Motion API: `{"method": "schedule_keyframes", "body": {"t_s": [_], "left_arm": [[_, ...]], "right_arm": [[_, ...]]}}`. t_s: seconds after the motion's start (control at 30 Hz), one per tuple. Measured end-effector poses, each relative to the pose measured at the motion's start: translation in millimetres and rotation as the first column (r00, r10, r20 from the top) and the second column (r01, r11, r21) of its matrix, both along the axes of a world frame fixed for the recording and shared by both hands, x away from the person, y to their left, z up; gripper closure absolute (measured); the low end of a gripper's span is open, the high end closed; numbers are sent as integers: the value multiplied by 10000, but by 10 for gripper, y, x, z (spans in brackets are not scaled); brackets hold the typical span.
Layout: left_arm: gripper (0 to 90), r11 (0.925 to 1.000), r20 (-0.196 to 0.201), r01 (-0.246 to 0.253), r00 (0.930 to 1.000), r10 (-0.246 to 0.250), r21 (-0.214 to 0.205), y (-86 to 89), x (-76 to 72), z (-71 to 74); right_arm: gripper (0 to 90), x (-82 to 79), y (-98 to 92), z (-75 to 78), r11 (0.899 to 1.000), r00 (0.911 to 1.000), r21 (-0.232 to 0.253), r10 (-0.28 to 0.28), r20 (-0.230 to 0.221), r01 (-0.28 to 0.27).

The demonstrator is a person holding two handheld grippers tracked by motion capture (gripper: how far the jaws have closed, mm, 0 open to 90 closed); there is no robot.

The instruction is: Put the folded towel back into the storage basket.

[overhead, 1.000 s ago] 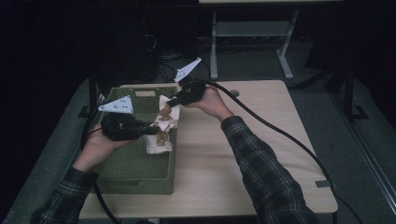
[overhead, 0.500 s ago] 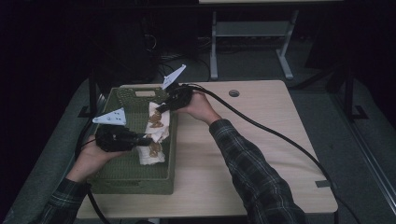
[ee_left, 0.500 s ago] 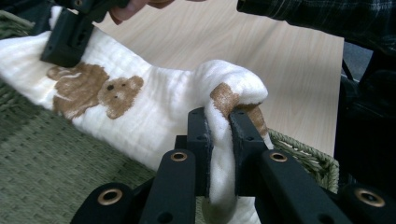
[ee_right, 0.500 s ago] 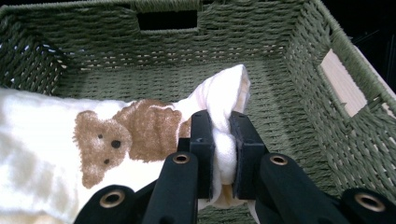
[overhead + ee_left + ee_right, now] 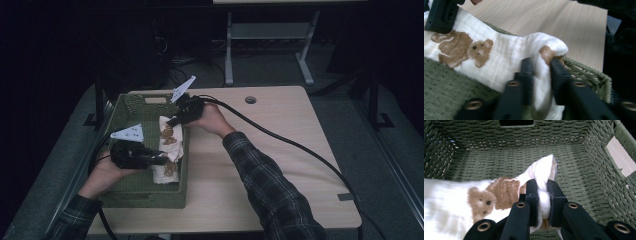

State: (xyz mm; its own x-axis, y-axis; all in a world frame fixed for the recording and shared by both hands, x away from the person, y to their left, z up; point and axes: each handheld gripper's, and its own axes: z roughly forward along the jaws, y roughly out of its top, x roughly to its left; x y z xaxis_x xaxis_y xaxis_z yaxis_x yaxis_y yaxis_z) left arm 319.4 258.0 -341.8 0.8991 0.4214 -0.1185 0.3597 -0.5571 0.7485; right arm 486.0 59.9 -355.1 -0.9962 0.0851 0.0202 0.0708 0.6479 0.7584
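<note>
Person at a light wooden table (image 5: 280, 165), a black two-jaw gripper in each hand.

Green woven basket (image 5: 131, 107) sits at the table's left edge. A white cloth (image 5: 172, 145) printed with brown teddy bears lies inside it along the right wall, one edge lapping onto the rim.

Right gripper (image 5: 172, 121): reaches in from over the basket's far right part, jaws narrow and pinched on a bunched corner of the cloth. In the right gripper view (image 5: 541, 187) the fold is squeezed tight between the pads, the corner standing up above them, basket floor and walls behind.

Left gripper (image 5: 162, 160): comes in from the near left side, low in the basket, at the cloth's near end. In the left gripper view (image 5: 541, 67) its jaws have just been opening; a fold of cloth (image 5: 506, 55) is between them. The picture is blurred there, so I can't tell whether the pads press on it or have let go.

Cables trail from both grippers, the right one across the tabletop.
</note>
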Motion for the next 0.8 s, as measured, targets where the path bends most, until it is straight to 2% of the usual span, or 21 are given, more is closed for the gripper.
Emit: {"method": "schedule_keyframes", "body": {"t_s": [0.07, 0.2, 0.43, 0.53, 0.67, 0.8], "left_arm": [[579, 9999, 42, -100, 9999, 100, 11, -6, 10, -9], [462, 9993, 158, -348, 9993, 350, -154, 3, 47, -9], [391, 9977, 254, -573, 9980, 583, -351, 1, 91, -5], [380, 9975, 298, -567, 9979, 579, -413, -11, 114, -2], [368, 9972, 321, -591, 9976, 606, -448, -39, 147, -6], [363, 9967, 332, -613, 9975, 631, -528, -66, 169, 3]], "right_arm": [[812, 14, -1, -10, 10000, 10000, 4, -45, 23, 45], [812, 39, 0, -13, 10000, 10000, 51, -80, 27, 80], [812, 141, -17, -11, 9994, 9994, 105, -318, 99, 317], [812, 208, -38, 14, 9982, 9990, 387, -448, -58, 450], [809, 311, -35, 24, 9974, 9985, 473, -544, 90, 539], [808, 395, -7, -2, 9968, 9978, 444, -661, 45, 658]]}}
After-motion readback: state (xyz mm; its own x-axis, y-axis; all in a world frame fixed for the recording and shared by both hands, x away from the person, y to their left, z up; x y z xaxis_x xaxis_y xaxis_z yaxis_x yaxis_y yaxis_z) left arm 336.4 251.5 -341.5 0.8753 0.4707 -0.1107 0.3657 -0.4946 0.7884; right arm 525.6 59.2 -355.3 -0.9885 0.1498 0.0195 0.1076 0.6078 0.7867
